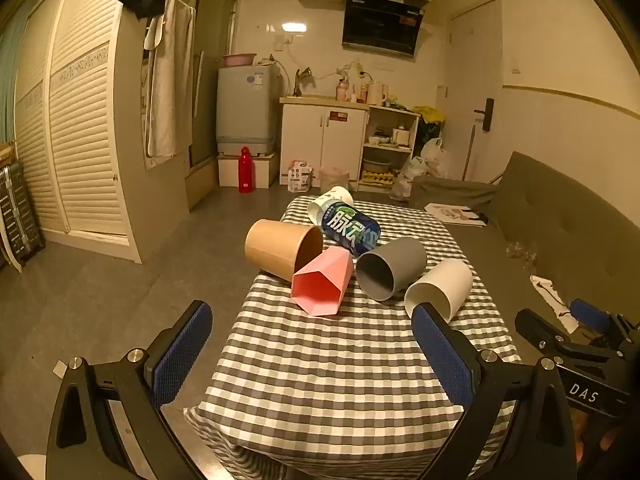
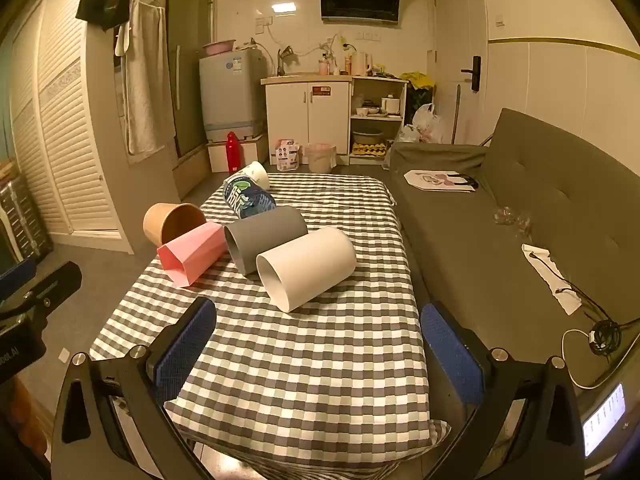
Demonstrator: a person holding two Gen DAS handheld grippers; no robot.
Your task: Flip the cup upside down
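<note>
Checkered surface (image 2: 304, 380) ahead, sofa (image 2: 520, 200) on its right. Five cups on their sides mid-surface: brown cup (image 2: 172, 222), white cup (image 2: 306, 266), grey cup (image 2: 262, 236), pink cup (image 2: 192, 254), printed cup (image 2: 248, 196). My left gripper (image 1: 312, 356) and right gripper (image 2: 318, 352) spread wide, holding nothing.

The tablecloth (image 2: 304, 360) was checked in grey and white. Along its left edge lay a tan cup (image 2: 170, 222), then a pink faceted cup (image 2: 196, 254), a dark grey cup (image 2: 266, 232) and a white cup (image 2: 308, 270). Toward the far left corner lay a blue can (image 2: 248, 198) with white and green lettering. Both grippers' finger pads (image 2: 188, 344) were blue on black frames.
</note>
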